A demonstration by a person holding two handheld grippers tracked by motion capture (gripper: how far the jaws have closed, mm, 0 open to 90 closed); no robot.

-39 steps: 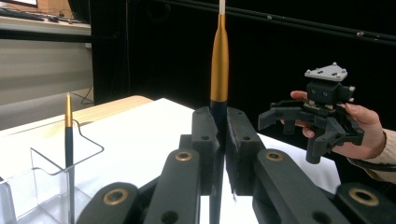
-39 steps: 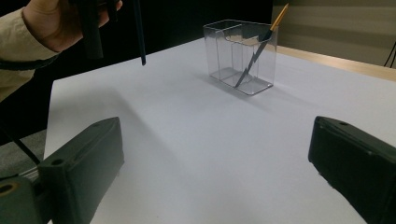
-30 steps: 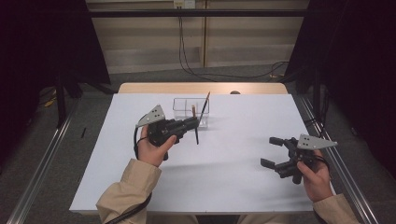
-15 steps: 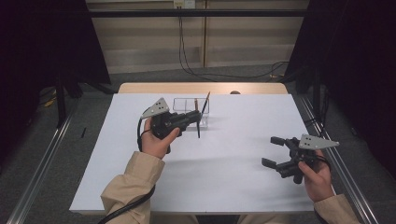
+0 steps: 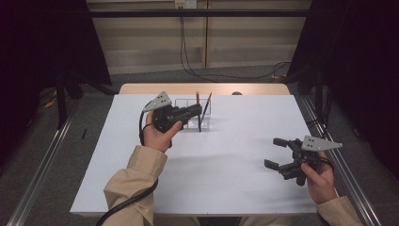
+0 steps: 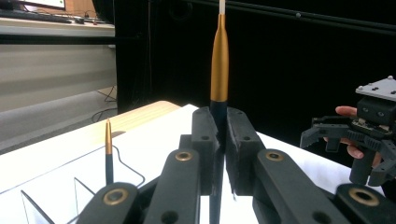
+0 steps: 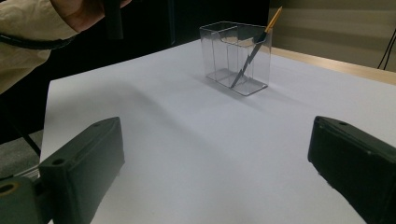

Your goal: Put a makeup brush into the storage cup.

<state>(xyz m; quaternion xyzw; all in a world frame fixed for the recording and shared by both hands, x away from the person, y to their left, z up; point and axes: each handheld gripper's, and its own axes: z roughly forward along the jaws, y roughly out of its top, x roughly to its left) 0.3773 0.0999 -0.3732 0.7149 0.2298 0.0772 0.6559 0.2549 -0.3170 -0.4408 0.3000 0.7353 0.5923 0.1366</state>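
The left gripper is clamped on a pen, held upright. Since the earlier frame, both have been carried toward the clear holder on the bench, now just beside it. The right gripper is unchanged, jaws wide.

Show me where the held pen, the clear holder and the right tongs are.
held pen [image 6: 220, 60], left gripper view, gold barrel.
clear holder [image 7: 219, 51], right gripper view, front wall.
right tongs [image 5: 275, 152], high view, between the fingertips.
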